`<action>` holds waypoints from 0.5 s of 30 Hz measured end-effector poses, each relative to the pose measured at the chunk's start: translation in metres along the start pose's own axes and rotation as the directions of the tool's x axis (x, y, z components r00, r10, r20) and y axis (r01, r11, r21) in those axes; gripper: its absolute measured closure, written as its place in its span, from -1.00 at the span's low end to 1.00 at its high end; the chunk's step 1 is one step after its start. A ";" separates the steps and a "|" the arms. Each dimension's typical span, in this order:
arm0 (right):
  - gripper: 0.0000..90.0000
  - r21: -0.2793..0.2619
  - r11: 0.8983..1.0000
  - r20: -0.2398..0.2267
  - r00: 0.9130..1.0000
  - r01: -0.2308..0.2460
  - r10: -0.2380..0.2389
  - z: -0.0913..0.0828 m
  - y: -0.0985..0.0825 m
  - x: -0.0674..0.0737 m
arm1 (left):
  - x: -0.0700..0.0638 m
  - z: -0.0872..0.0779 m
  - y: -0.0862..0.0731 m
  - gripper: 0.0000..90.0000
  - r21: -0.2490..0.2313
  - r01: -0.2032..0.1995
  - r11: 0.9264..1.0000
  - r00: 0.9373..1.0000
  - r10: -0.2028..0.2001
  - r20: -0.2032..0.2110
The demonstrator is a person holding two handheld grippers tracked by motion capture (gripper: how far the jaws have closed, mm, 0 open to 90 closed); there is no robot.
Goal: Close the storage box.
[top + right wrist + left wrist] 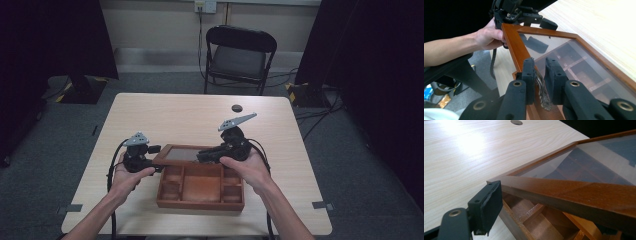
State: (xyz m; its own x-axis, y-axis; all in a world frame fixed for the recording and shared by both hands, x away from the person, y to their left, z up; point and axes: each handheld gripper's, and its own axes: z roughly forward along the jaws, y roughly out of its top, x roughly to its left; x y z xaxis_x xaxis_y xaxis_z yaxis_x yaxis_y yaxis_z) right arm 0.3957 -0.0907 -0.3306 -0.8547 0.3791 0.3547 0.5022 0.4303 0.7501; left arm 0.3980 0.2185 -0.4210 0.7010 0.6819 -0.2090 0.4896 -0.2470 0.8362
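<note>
Right gripper [540,75] is pinching a small metal clasp [541,90] at the front edge of the glass lid [574,57], fingers [527,77] closed on it. Left gripper [150,157] is gripping the lid's corner frame, fingers [487,205] clamped on the wood. Lid is sitting raised and tilted over the wooden box [200,192] on the desk [165,115]. Box is reddish-brown, divided into compartments; lid has a clear pane in a wood frame.

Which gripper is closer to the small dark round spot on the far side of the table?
Right. The right gripper sits at the glass-topped wooden box lid, below the small dark round spot. The left gripper is at the lid's left edge, farther away.
</note>
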 end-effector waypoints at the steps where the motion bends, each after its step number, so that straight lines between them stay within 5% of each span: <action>1: 0.76 0.006 1.000 -0.008 1.000 0.001 -0.001 0.001 0.000 -0.001 | 0.000 0.000 0.000 -0.57 0.005 -0.004 1.000 1.000 0.004 0.000; 10: 0.82 0.011 1.000 -0.017 1.000 0.001 -0.001 0.003 -0.001 0.001 | 0.004 -0.001 -0.002 -0.57 0.018 -0.006 1.000 1.000 0.006 0.010; 15: 0.82 0.008 1.000 -0.015 1.000 0.001 -0.001 0.002 -0.001 0.000 | 0.024 -0.010 -0.007 -0.57 0.022 0.064 0.998 0.998 -0.064 -0.009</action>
State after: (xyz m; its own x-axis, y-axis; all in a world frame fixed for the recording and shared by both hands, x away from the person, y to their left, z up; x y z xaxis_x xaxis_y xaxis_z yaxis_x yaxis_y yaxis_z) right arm 0.3949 -0.0895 -0.3325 -0.8568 0.3666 0.3626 0.5027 0.4373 0.7457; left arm 0.4062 0.2430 -0.4267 0.6635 0.7024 -0.2577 0.5452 -0.2181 0.8094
